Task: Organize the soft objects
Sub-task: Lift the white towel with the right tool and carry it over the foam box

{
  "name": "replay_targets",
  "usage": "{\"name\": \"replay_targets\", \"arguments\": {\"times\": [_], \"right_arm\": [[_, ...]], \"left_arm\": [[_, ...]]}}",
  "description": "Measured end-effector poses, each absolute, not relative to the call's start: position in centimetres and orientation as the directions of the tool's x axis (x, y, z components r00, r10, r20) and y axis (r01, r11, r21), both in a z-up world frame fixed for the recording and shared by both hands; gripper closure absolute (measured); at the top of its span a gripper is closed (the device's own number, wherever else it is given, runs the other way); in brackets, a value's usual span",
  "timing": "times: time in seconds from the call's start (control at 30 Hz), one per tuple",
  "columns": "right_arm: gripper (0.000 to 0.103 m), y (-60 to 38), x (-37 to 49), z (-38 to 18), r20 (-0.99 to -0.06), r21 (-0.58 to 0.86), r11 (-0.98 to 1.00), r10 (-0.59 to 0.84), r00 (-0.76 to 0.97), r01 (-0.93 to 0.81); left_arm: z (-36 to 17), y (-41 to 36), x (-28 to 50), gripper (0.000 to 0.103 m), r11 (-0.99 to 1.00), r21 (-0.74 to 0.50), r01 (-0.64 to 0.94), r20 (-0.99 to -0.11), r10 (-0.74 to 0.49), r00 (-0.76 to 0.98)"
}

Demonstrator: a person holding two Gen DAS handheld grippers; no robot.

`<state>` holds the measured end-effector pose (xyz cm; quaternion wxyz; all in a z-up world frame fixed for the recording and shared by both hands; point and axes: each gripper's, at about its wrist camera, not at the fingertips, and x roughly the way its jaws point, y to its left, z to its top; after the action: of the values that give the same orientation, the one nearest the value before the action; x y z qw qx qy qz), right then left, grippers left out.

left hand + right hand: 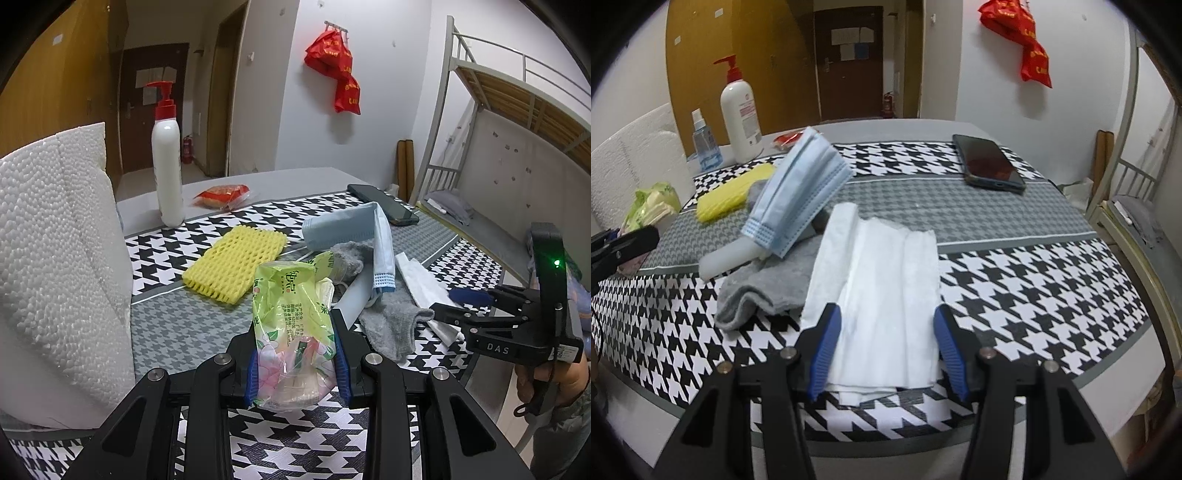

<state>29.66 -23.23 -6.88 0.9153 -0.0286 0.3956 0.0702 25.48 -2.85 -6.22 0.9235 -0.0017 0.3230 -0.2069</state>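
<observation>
Far out to the left of the left gripper's (295, 354) fingers stands a white foam block (55, 266), and beyond it, ahead and to the left of those fingers, a white pump bottle (168, 162) with a red top. Ahead of the fingers and slightly left, a yellow foam net (232, 264) lies flat on the houndstooth tablecloth (177, 243). The left gripper's blue pads (253, 373) are clamped on the lower part of a green tissue packet (291, 321), which rises upright between them, lifted clear of the cloth. Ahead and to the right of these fingers lies a pile: a blue face mask (354, 229) draped over a pale tube, with a grey sock (395, 321) beneath and trailing toward the right. Further right, the right gripper (886, 347) stands with its fingers (827, 343) apart, one to either side of a white folded tissue sheet (882, 288) lying flat on the cloth; the pads do not press on it. Just left of the right gripper's fingers the grey sock touches the sheet's edge, with the mask propped above it. Well ahead and to the right of these fingers a dark phone (991, 162) rests face up on the cloth. A person's hand (546, 376) grips the right gripper's handle in the left wrist view.
</observation>
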Motion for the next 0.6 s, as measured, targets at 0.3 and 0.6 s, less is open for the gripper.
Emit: {"name": "replay_targets", "arguments": {"times": [0.3,0.6], "right_arm": [[0.093,-22.4,29.0,-6.6,-0.727,0.074,0.971,0.208,0.655,-0.226],[0.093,-23.8,27.5,-3.9,-0.658,0.136,0.968,0.249,0.711,-0.213]], "left_arm": [[-6.1,-2.8,25.6,0.069,0.915,-0.139,0.378,-0.592,-0.383,0.709],[-3.9,-2.4,24.0,0.069,0.928,-0.120,0.351,-0.545,-0.358,0.758]]}}
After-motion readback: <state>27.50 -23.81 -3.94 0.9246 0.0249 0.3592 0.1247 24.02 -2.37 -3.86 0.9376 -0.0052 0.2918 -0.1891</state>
